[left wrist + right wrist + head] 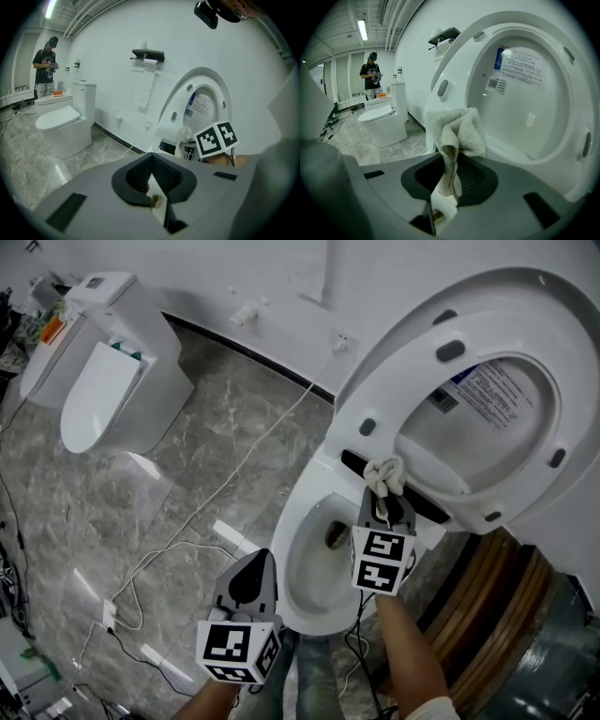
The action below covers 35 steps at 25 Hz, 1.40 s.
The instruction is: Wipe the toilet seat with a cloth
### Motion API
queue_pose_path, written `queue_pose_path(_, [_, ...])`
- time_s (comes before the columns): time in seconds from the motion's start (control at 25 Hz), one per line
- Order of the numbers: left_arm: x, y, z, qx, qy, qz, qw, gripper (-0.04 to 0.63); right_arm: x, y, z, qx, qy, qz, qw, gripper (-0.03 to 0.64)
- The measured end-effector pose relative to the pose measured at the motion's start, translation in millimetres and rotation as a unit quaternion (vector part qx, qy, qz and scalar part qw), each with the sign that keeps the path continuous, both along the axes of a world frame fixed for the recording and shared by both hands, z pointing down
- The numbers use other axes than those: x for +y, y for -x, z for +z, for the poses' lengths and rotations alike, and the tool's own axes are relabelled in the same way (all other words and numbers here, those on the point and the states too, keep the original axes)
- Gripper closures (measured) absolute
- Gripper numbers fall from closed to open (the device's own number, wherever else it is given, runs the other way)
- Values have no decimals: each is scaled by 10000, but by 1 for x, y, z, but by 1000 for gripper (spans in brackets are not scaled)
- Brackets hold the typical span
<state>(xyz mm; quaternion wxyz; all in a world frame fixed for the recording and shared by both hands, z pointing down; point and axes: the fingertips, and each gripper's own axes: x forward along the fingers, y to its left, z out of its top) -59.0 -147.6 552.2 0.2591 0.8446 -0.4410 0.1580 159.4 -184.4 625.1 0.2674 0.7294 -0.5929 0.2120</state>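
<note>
Right tongs (pixel 382 502) pinching white cloth (pixel 385 474) by raised toilet seat (pixel 398 371), left tongs (pixel 255 563) pressed together, empty

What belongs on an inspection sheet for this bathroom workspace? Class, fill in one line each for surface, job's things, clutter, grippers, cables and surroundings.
surface: floor, grey, marbled, glossy.
job's things: toilet seat raised, lid behind it; bowl open; cloth bunched near the seat's hinge end.
clutter: orange item by the second toilet.
grippers: left gripper shut, empty; right gripper shut on the cloth.
cables: white cable runs over the floor from a wall socket.
surroundings: second toilet, lid down; person standing far off; paper holder on the wall.
</note>
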Motion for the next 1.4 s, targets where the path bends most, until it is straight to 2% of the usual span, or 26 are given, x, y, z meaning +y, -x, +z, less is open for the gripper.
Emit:
queue_pose_path(0.36, [-8,24,6,31,66,-250,9997,595,-32,30,0,307,78,-476,9984,528])
queue_pose_path(0.84, [-23,54,10,59,109,-552,9984,595,-56,53,4,351,177,-651,9971,528])
queue_pose_path(1.08, [-27,53,1,85,55,-535,9985,595,-56,57,2,474,503,-784,9945,528])
queue_pose_path(1.28, [-31,41,-7,198,-8,-533,9984,595,-58,59,-7,968,715,-1275,9845,528])
queue_pose_path(1.4, [-27,34,-8,245,9,-479,9985,594,-61,60,-10,1087,795,-1469,9799,529])
